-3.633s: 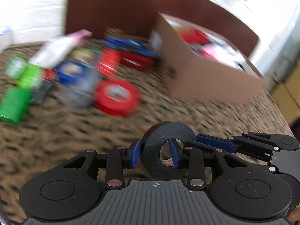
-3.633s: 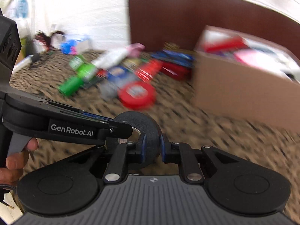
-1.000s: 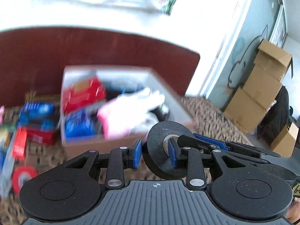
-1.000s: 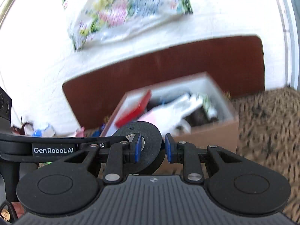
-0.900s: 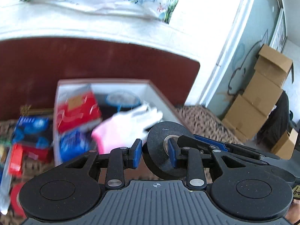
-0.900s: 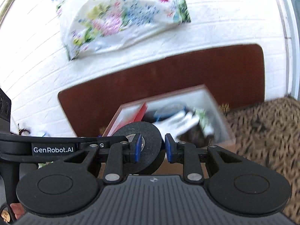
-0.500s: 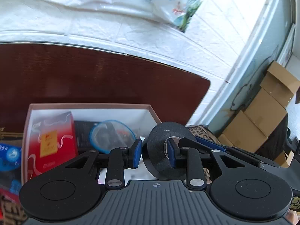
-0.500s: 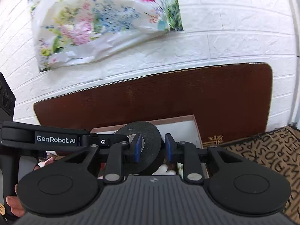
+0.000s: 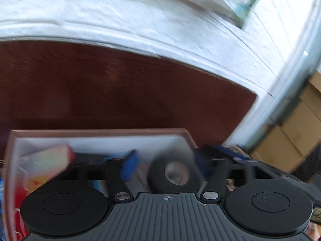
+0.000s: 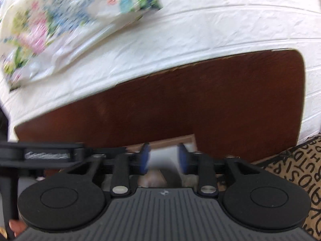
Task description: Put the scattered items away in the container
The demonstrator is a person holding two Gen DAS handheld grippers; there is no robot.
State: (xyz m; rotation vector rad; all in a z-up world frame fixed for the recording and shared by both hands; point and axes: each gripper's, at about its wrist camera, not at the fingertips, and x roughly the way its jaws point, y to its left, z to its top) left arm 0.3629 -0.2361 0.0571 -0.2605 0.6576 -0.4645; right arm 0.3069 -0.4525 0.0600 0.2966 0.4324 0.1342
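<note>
left gripper fingers opening, black tape roll loose between them (blurred), over the cardboard box | right gripper fingers opening, nothing between; box rim just ahead | brown headboard behind

Left wrist: close above the cardboard box, facing the brown headboard.
Right wrist: same close stance, aimed slightly downward.
Shared: box, headboard, white wall.

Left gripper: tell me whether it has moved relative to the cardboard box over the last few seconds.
Yes. The left gripper has advanced to the cardboard box, now over it, jaws opening around the black tape roll.
</note>
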